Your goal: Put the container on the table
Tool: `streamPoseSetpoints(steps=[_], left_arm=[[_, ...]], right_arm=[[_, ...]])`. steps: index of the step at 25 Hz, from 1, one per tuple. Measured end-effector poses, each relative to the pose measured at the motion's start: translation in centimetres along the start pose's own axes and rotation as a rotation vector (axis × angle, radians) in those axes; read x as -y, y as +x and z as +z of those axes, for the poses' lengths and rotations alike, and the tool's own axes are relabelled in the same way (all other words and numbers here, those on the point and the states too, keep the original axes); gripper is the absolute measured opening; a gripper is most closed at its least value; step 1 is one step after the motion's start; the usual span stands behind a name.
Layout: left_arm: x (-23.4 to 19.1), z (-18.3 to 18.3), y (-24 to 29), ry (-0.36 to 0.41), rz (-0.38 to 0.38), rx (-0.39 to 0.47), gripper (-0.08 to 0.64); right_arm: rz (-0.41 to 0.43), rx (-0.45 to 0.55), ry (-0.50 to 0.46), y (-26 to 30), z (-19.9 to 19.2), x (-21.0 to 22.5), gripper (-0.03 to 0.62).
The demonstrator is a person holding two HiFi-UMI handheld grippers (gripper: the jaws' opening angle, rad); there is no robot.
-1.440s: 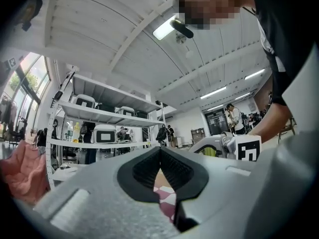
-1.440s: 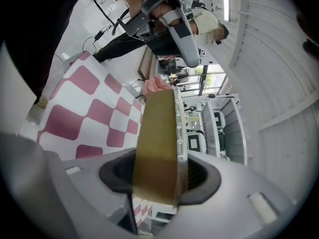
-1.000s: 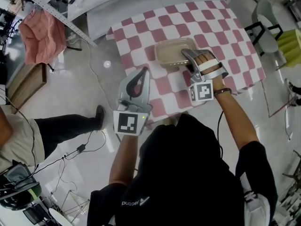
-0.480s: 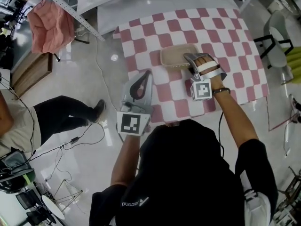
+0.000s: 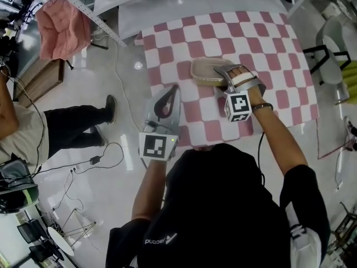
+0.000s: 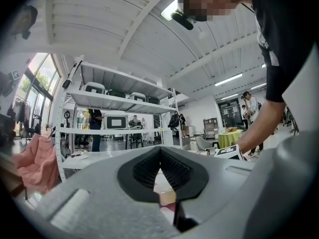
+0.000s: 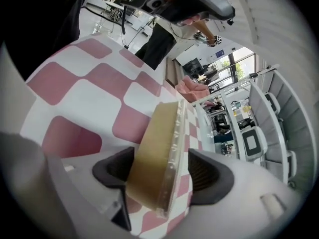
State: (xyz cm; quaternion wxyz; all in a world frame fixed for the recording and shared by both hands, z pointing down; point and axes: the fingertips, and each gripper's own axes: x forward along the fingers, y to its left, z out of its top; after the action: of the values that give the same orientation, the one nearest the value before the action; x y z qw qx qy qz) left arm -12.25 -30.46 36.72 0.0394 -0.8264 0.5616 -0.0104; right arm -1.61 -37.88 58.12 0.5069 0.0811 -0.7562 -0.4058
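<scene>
The right gripper (image 7: 162, 173) is opening its jaws around the container (image 5: 207, 71), which is now lying lower, on the table (image 5: 178, 38) (pink checks). The left gripper (image 6: 160, 169) is staying shut, holding nothing.

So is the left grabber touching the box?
Apart. The head view shows the left gripper over the checked cloth, with bare squares between its tip and the container.

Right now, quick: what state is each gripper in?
Left gripper: closed, empty.
Right gripper: jaws opening, the container between them.
</scene>
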Motion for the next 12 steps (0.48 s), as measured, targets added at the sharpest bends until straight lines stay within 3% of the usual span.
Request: streamPoseSetpoints(steps=[7, 12], left_arm=[[0.8, -0.6, 1.0, -0.003, -0.023, -0.013, 0.009], [1.6, -0.6, 1.6, -0.004, -0.040, -0.008, 0.009]], right_arm=[[0.055, 0.103, 0.023, -2.2, 1.5, -0.6, 0.376], [0.012, 0.214, 0.119, -5.2, 2.9, 0.2, 0.381]])
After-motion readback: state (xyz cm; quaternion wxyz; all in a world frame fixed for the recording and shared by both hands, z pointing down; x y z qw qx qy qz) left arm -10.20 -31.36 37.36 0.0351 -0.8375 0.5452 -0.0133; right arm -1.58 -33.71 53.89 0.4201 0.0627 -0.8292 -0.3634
